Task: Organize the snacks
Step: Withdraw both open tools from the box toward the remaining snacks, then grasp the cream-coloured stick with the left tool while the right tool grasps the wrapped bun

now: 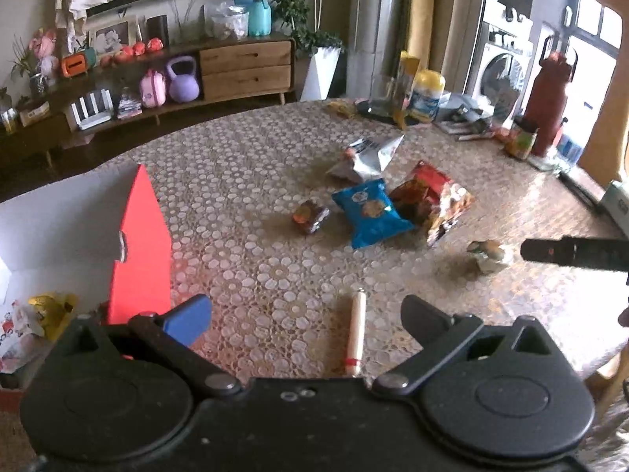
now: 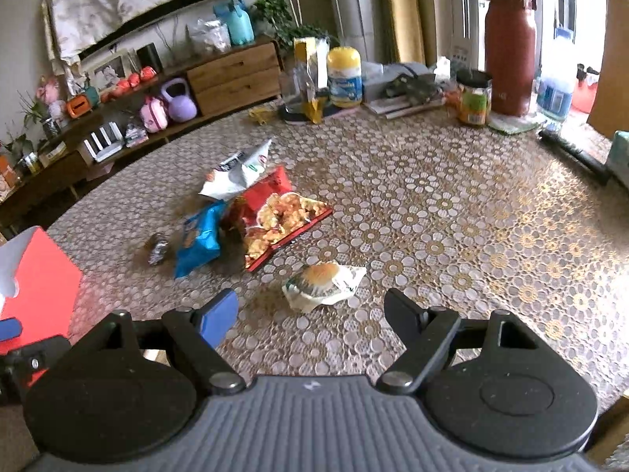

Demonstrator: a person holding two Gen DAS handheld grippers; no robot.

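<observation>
Snack packets lie on the round lace-covered table: a white bag, a blue bag, a red chips bag, a small dark packet and a wrapped bun. A wrapped sausage stick lies just ahead of my left gripper, between its open fingers but untouched. My right gripper is open too, with the wrapped bun just beyond its fingertips. The red box stands open at the left with several packets inside.
At the table's far edge stand a yellow-lidded jar, a can, a tall red flask and papers. A black rod lies at the right edge. A wooden sideboard stands behind.
</observation>
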